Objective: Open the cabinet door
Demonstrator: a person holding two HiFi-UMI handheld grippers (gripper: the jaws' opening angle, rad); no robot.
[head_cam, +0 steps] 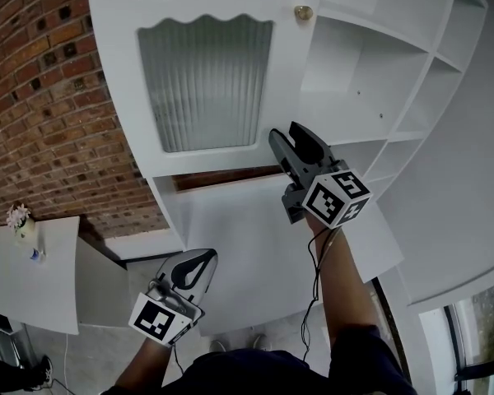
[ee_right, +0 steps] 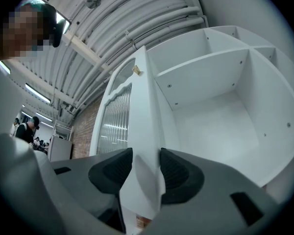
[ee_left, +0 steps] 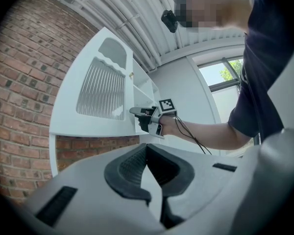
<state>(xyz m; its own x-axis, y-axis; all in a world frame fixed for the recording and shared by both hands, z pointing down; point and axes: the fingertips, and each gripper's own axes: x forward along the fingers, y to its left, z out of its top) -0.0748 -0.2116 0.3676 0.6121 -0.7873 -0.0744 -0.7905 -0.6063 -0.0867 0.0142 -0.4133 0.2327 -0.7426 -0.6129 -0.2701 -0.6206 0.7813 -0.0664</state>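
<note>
The white cabinet door (head_cam: 206,81) with its ribbed glass pane stands swung out from the cabinet, its brass knob (head_cam: 303,12) near the free edge. My right gripper (head_cam: 283,136) is at the door's lower free edge. In the right gripper view its pads (ee_right: 115,168) press on either side of the door's edge (ee_right: 147,131), below the knob (ee_right: 135,70). My left gripper (head_cam: 202,257) hangs lower and to the left, clear of the door, its jaws together on nothing (ee_left: 147,148). The left gripper view shows the door (ee_left: 100,89) and the right gripper (ee_left: 133,111) from the side.
Bare white shelf compartments (head_cam: 354,64) lie open behind the door. A brick wall (head_cam: 41,97) runs on the left. A white table (head_cam: 33,286) with a small plant (head_cam: 18,218) stands at the lower left. A window (head_cam: 486,319) is at the right.
</note>
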